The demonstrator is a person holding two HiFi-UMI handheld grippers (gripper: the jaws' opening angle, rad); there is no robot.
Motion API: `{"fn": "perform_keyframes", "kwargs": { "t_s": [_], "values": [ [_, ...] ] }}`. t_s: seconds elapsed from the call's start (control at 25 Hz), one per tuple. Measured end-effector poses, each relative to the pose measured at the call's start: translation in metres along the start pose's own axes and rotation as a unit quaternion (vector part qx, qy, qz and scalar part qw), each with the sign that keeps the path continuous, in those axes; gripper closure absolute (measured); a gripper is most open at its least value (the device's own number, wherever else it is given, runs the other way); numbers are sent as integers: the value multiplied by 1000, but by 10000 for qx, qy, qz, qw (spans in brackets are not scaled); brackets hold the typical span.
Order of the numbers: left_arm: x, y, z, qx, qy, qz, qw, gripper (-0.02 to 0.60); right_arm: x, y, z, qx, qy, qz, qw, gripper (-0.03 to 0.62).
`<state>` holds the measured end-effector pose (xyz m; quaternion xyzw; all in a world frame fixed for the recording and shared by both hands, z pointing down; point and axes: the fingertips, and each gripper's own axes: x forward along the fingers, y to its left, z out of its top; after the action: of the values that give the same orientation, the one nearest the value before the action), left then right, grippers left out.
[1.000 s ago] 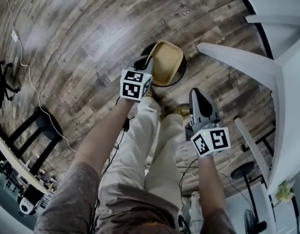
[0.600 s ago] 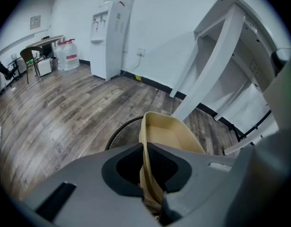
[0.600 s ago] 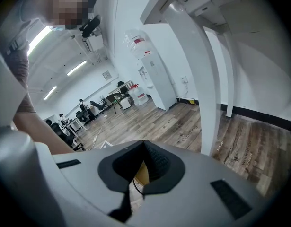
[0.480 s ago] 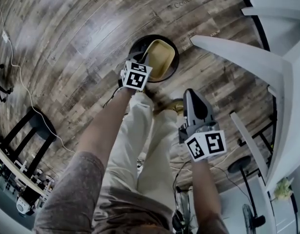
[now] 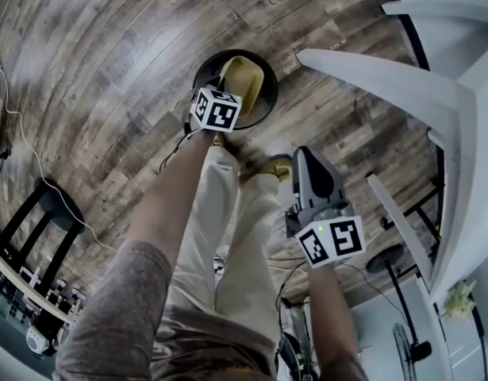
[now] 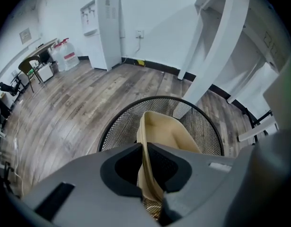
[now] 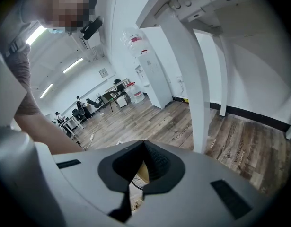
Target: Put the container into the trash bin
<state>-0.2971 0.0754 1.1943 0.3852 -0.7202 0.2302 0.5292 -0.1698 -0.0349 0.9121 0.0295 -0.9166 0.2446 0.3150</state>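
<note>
While the left gripper (image 6: 146, 171) grips it, the container (image 6: 168, 135) overhangs the bin (image 6: 116, 124).

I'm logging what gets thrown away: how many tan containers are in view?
1. The tan rectangular container, clamped by its rim in the left hand-held gripper, hangs at the mouth of the round black wire-mesh trash bin. Others could lie hidden inside.

Left gripper (image 5: 226, 92) lower — container (image 5: 247, 79) now dipped inside trash bin (image 5: 267, 108), tilted steeper
</note>
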Motion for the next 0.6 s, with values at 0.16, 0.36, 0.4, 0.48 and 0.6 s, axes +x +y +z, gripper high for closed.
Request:
{"fn": "perform_keyframes", "kwargs": {
  "t_s": [0.16,0.36,0.4,0.48,0.6],
  "values": [
    [3,-5,-4,157,144,27,9998,554,1,-3,-3,33,8,-63,10000,592],
    [2,-10,-7,157,186,-19,9997,551,4,-1,-1,27,-12,-68,10000,592],
    [3,-10,-6,170,183,-29,9997,548,4,-1,0,26,-19,-70,10000,592],
    [4,-13,-6,157,184,-85,9997,532,5,-1,1,23,-27,-69,10000,592],
    [5,-20,-7,89,218,-267,9994,506,6,-3,1,17,-25,-70,10000,592]
  ]
}}
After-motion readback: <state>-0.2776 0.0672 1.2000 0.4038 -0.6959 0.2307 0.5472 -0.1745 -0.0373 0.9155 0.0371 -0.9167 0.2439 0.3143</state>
